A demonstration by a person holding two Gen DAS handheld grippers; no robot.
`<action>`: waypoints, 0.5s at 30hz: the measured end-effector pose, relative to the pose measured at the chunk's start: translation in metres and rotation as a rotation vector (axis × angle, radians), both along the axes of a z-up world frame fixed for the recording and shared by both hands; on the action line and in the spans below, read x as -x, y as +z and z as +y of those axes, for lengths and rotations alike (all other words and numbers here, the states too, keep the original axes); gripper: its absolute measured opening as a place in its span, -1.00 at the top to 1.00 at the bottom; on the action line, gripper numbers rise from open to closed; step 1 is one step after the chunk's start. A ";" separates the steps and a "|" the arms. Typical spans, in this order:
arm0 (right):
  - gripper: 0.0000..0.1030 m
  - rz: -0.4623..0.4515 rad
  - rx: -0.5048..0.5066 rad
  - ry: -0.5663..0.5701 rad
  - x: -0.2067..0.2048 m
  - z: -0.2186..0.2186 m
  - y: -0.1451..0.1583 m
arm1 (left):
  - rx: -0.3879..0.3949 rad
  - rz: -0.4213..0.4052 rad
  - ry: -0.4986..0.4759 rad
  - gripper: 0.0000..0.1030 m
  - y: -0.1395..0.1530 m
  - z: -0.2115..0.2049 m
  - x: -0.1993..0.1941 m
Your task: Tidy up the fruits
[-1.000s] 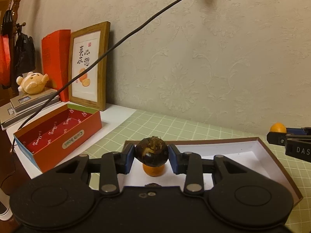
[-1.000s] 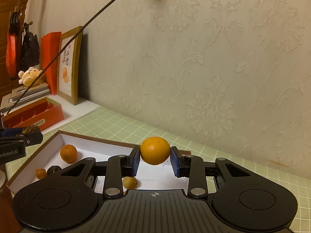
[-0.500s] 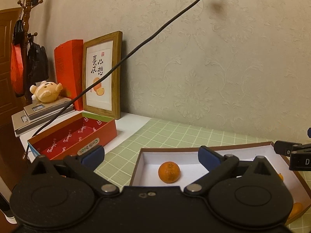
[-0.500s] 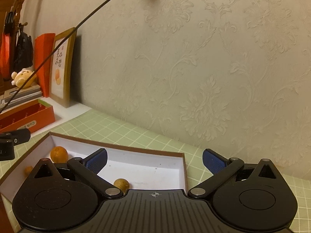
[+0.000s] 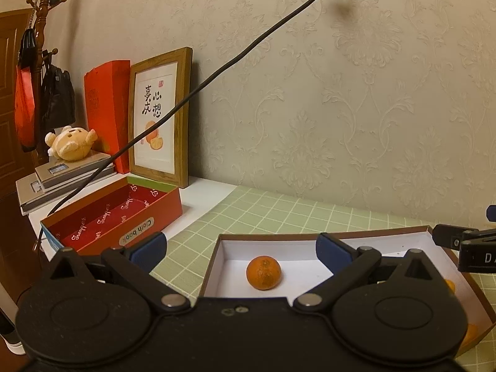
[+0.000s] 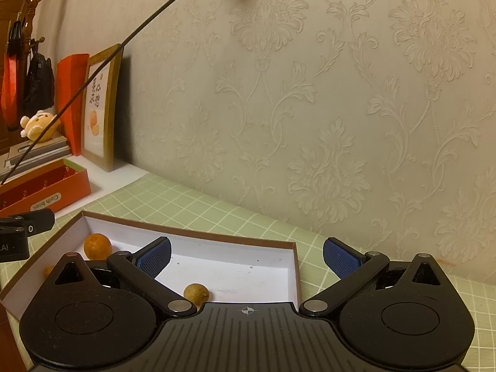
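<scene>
Left gripper (image 5: 240, 249) and right gripper (image 6: 246, 255) spread wide, nothing held — mandarin (image 5: 263, 272) ahead between left jaws; judged light, soft-skinned, roll-prone — to be pinched across middle.

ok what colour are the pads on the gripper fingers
Blue, with a fine ribbed texture; clearest on the right gripper pads in the right wrist view.

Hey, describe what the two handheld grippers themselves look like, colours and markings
Both are matte black plastic: two round discs, silver pivot pins, linkage arms ending in blue textured pads. The right gripper has a ribbed top with a small crosshair mark; the left gripper has a plain top. No hands or sleeves show.
</scene>
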State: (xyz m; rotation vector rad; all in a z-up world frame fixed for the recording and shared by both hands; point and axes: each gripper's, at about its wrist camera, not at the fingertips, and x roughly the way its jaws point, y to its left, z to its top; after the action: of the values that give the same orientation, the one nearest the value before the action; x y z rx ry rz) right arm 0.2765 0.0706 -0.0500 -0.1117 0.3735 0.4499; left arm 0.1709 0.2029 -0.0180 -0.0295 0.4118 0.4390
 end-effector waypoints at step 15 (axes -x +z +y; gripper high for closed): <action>-1.00 -0.050 -0.016 0.024 0.040 -0.018 0.042 | -0.052 -0.014 -0.051 -0.88 0.036 -0.029 0.032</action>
State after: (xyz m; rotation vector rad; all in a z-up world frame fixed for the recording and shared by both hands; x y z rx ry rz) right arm 0.2367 0.0529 -0.0079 -0.1120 0.3199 0.4730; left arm 0.1385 0.1739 0.0181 0.0281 0.3865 0.3989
